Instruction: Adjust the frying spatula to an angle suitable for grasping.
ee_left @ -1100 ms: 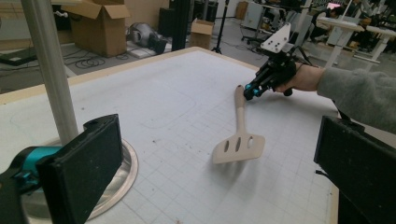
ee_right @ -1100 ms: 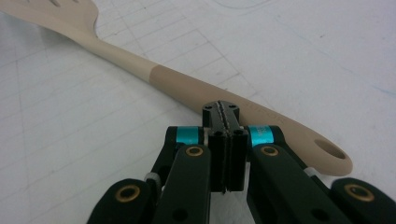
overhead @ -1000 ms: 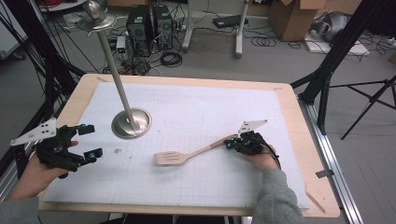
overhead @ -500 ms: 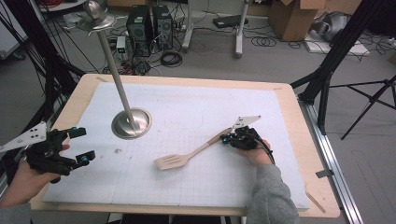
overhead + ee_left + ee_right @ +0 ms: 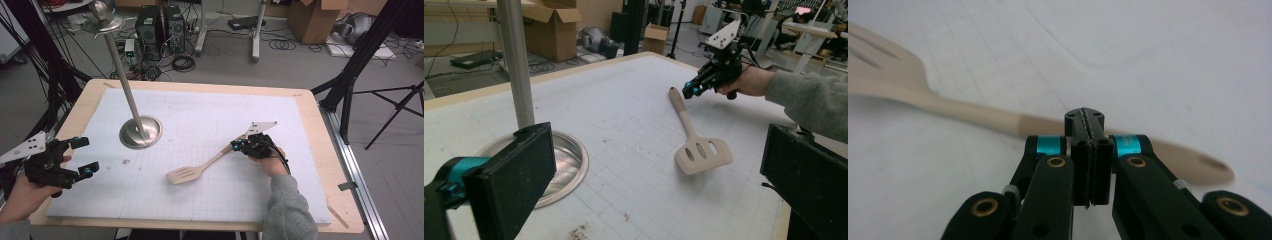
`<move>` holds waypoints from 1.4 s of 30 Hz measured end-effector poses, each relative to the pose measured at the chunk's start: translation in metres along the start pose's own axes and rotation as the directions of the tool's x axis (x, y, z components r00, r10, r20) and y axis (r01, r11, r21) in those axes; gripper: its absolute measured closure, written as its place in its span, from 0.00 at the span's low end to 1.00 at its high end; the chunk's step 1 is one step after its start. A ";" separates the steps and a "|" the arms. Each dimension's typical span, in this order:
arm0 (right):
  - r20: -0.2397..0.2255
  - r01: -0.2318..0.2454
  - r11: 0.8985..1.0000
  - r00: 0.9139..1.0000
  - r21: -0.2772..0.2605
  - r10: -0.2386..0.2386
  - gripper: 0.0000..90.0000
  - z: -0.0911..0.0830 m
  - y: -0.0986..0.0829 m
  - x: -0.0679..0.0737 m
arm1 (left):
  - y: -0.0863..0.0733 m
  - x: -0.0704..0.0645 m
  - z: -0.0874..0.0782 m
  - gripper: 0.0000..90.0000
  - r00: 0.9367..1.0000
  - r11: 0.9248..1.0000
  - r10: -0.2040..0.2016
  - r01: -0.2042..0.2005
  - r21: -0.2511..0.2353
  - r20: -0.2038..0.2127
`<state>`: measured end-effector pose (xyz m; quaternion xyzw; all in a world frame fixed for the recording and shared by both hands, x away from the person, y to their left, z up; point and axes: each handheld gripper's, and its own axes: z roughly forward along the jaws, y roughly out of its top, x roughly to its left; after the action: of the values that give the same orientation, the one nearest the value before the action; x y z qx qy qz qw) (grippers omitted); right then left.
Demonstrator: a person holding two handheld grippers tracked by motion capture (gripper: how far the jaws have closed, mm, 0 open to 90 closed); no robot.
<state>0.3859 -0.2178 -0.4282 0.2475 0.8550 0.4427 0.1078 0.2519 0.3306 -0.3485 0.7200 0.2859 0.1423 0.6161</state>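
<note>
A pale wooden slotted spatula lies on the white gridded mat, blade toward the near left and handle toward the far right. My right gripper is shut, its tips down against the handle near its end. In the right gripper view the closed jaws meet in front of the handle, which runs across behind them with nothing between them. My left gripper is held open above the mat's near left edge. Its wide-apart jaws frame the spatula and the right gripper beyond.
A metal stand with a round base and a tall leaning pole rises from the left half of the mat. The wooden table rim borders the mat. Boxes, cables and tripod legs are on the floor beyond.
The right gripper shifted slightly left, and the spatula turned with it: handle end a bit farther, blade a bit nearer. The left gripper drew back toward the left edge.
</note>
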 end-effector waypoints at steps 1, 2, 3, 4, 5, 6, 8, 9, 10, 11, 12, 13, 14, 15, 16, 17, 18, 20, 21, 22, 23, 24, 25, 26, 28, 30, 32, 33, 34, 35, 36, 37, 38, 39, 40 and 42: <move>-0.014 0.006 1.000 1.000 -0.012 -0.006 1.00 0.001 0.004 0.003 | 0.000 0.000 0.000 0.02 1.000 1.000 0.001 -0.001 0.002 0.002; -0.027 0.013 1.000 1.000 -0.020 -0.014 1.00 0.003 0.007 0.006 | -0.001 0.000 0.001 0.02 1.000 1.000 0.001 -0.001 0.004 0.001; -0.034 0.022 0.999 0.999 -0.024 -0.022 1.00 0.005 0.010 0.010 | -0.001 0.000 0.001 0.02 1.000 1.000 0.001 -0.001 0.007 -0.001; -0.045 0.028 0.999 0.999 -0.023 -0.029 1.00 0.008 0.013 0.013 | -0.001 0.000 0.001 0.02 1.000 1.000 0.000 0.000 0.008 -0.002; -0.053 0.038 0.999 0.998 -0.022 -0.039 1.00 0.011 0.015 0.016 | -0.001 0.000 0.001 0.02 1.000 1.000 0.002 -0.002 0.010 -0.002; -0.064 0.047 0.999 0.997 -0.024 -0.049 1.00 0.014 0.018 0.019 | -0.001 0.000 0.001 0.02 1.000 1.000 0.003 -0.003 0.009 -0.001; -0.086 0.054 0.998 0.995 -0.023 -0.056 1.00 0.020 0.022 0.025 | -0.001 -0.001 0.001 0.02 1.000 1.000 0.003 -0.003 0.007 0.000; -0.096 0.060 0.998 0.993 -0.024 -0.062 1.00 0.023 0.024 0.028 | -0.001 -0.001 0.001 0.02 1.000 1.000 0.003 -0.003 0.008 0.000; -0.111 0.062 0.998 0.992 -0.024 -0.065 1.00 0.026 0.025 0.030 | -0.001 0.000 0.001 0.02 1.000 1.000 0.003 -0.003 0.008 0.001; -0.123 0.063 0.998 0.990 -0.022 -0.065 1.00 0.028 0.026 0.033 | -0.001 0.000 0.001 0.02 1.000 1.000 0.003 -0.003 0.011 0.000; -0.131 0.074 0.997 0.989 -0.017 -0.075 1.00 0.031 0.027 0.035 | -0.001 0.000 0.001 0.02 1.000 1.000 0.002 -0.002 0.011 0.000; -0.139 0.081 0.997 0.987 -0.009 -0.081 1.00 0.034 0.028 0.037 | -0.001 0.000 0.001 0.02 1.000 1.000 0.000 0.000 0.012 -0.002; -0.142 0.092 0.996 0.986 0.001 -0.091 1.00 0.036 0.028 0.038 | -0.001 0.000 0.001 0.02 1.000 1.000 0.000 0.000 0.013 -0.003; -0.145 0.095 0.995 0.985 0.013 -0.092 1.00 0.039 0.027 0.039 | -0.001 0.000 0.001 0.02 1.000 1.000 0.000 0.000 0.014 -0.002; -0.155 0.096 0.995 0.984 0.023 -0.092 1.00 0.041 0.027 0.040 | -0.001 0.000 0.001 0.02 1.000 1.000 0.003 -0.003 0.014 0.000; -0.159 0.095 0.995 0.983 0.032 -0.088 1.00 0.044 0.026 0.042 | -0.001 0.000 0.001 0.02 1.000 1.000 0.003 -0.003 0.013 0.000; -0.166 0.103 0.994 0.982 0.043 -0.094 1.00 0.047 0.026 0.043 | -0.001 0.000 0.001 0.02 1.000 1.000 0.004 -0.004 0.013 0.000; -0.173 0.118 0.992 0.979 0.052 -0.108 1.00 0.051 0.027 0.046 | -0.001 0.000 0.001 0.02 1.000 1.000 0.002 -0.002 0.011 0.001; -0.179 0.124 0.991 0.977 0.057 -0.112 1.00 0.053 0.027 0.048 | -0.001 0.000 0.000 0.02 1.000 1.000 0.001 -0.001 0.008 0.001; -0.184 0.140 0.988 0.975 0.058 -0.128 1.00 0.055 0.028 0.049 | -0.001 0.000 0.000 0.02 1.000 1.000 0.000 0.000 0.008 0.001; -0.184 0.143 0.988 0.974 0.061 -0.130 1.00 0.056 0.029 0.050 | -0.001 0.000 0.000 0.02 1.000 1.000 0.001 -0.001 0.007 0.000; -0.188 0.138 0.988 0.974 0.064 -0.123 1.00 0.058 0.029 0.051 | -0.001 -0.001 0.000 0.02 1.000 1.000 0.000 0.000 0.007 0.000; -0.188 0.139 0.988 0.974 0.064 -0.125 1.00 0.059 0.029 0.051 | -0.001 -0.001 0.000 0.02 1.000 1.000 0.001 -0.001 0.007 0.000; -0.190 0.138 0.988 0.974 0.068 -0.123 1.00 0.060 0.028 0.051 | -0.001 0.000 0.000 0.02 1.000 1.000 0.004 -0.004 0.008 0.002; -0.196 0.140 0.987 0.973 0.073 -0.123 1.00 0.062 0.028 0.051 | 0.000 0.000 0.000 0.02 1.000 1.000 0.004 -0.004 0.006 0.002; -0.196 0.140 0.987 0.973 0.074 -0.123 1.00 0.063 0.028 0.052 | 0.000 0.000 0.000 0.02 1.000 1.000 0.002 -0.002 0.004 0.003; -0.203 0.141 0.987 0.971 0.073 -0.123 1.00 0.066 0.029 0.052 | 0.000 0.000 0.000 0.02 1.000 1.000 0.002 -0.002 0.006 0.003; -0.205 0.139 0.987 0.971 0.075 -0.121 1.00 0.067 0.029 0.053 | -0.001 0.000 0.000 0.02 1.000 1.000 0.003 -0.003 0.007 0.003; -0.210 0.145 0.986 0.970 0.079 -0.126 1.00 0.068 0.029 0.054 | -0.001 0.000 0.000 0.02 1.000 1.000 0.001 -0.001 0.004 0.003; -0.212 0.145 0.986 0.969 0.087 -0.124 1.00 0.069 0.029 0.055 | -0.001 0.000 0.000 0.02 1.000 1.000 0.001 -0.001 0.004 0.003; -0.211 0.154 0.983 0.969 0.099 -0.131 1.00 0.071 0.029 0.056 | -0.001 0.000 0.000 0.02 1.000 1.000 0.000 0.000 0.003 0.003; -0.210 0.158 0.982 0.968 0.101 -0.134 1.00 0.071 0.029 0.056 | 0.000 0.001 0.000 0.02 1.000 1.000 0.001 -0.001 0.005 0.003; -0.211 0.158 0.982 0.968 0.107 -0.132 1.00 0.071 0.029 0.057 | 0.000 0.001 0.000 0.02 1.000 1.000 0.002 -0.002 0.006 0.003; -0.209 0.163 0.981 0.968 0.107 -0.138 1.00 0.071 0.029 0.057 | -0.001 0.001 0.001 0.02 1.000 1.000 -0.001 0.001 0.005 0.004; -0.208 0.162 0.981 0.969 0.109 -0.137 1.00 0.070 0.029 0.058 | -0.001 0.001 0.002 0.02 1.000 1.000 -0.001 0.001 0.009 0.004; -0.203 0.158 0.982 0.970 0.108 -0.134 1.00 0.069 0.027 0.059 | -0.001 0.000 0.003 0.02 1.000 1.000 -0.003 0.003 0.017 0.008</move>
<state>0.3725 -0.1257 -0.4440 0.1454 0.9030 0.4022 0.0404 0.2535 0.3287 -0.3504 0.7254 0.2857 0.1359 0.6113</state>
